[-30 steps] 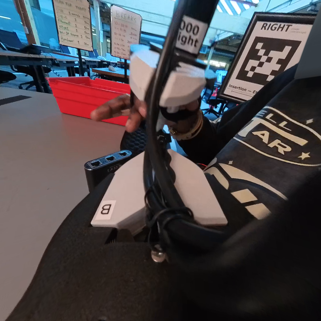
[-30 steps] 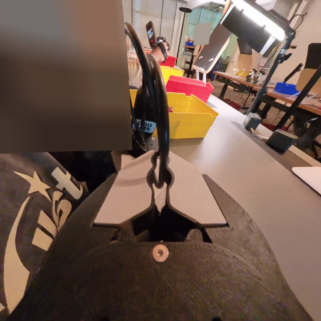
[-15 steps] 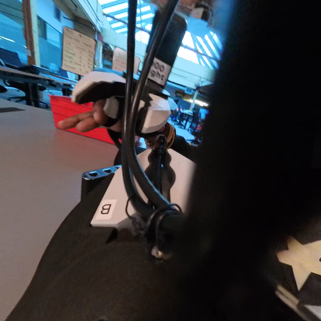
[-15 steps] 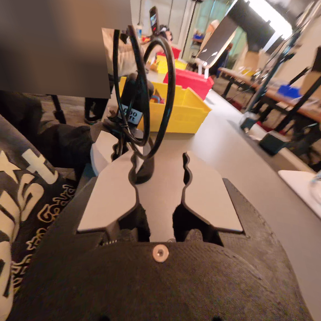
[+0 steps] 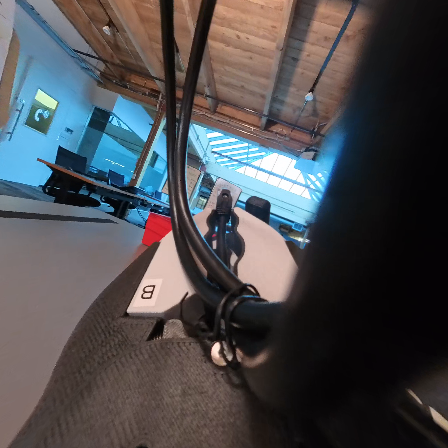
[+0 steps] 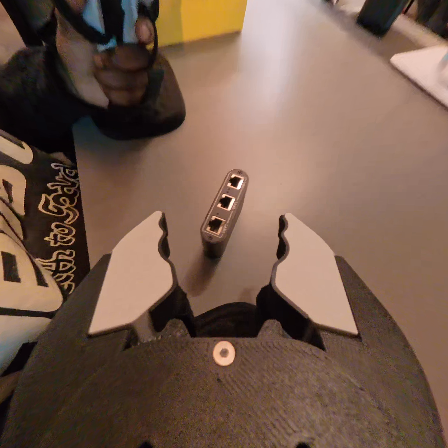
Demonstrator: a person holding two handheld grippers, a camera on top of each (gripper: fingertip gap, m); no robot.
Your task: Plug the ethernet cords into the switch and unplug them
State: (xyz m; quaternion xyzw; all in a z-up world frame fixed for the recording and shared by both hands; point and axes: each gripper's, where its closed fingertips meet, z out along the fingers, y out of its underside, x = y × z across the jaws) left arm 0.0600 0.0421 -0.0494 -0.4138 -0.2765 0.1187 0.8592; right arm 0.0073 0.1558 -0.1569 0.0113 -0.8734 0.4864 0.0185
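Observation:
In the left wrist view, my left gripper (image 5: 223,213) is shut on a black ethernet cord (image 5: 221,232). The cord's plug (image 5: 223,201) sticks out past the fingertips, and its loops (image 5: 180,169) arc up over the left finger. In the right wrist view, my right gripper (image 6: 221,217) is wide open and empty, looking down on the dark switch (image 6: 224,208). The switch stands on the grey table (image 6: 303,145) between the fingertips, with three empty ports facing up. The left gripper, held in a hand (image 6: 121,72), shows at the upper left with cord around it.
A yellow bin (image 6: 206,19) stands beyond the switch. A white flat object (image 6: 424,70) lies at the far right. A red bin (image 5: 155,230) sits past the left gripper. The person's dark printed clothing (image 6: 29,218) fills the left edge and blocks the right of the left wrist view. Spacing between my two grippers at the tips: around 15 cm.
My right gripper opened, let go of the cord and swung down over the switch. My left gripper tilted upward, still holding the cord.

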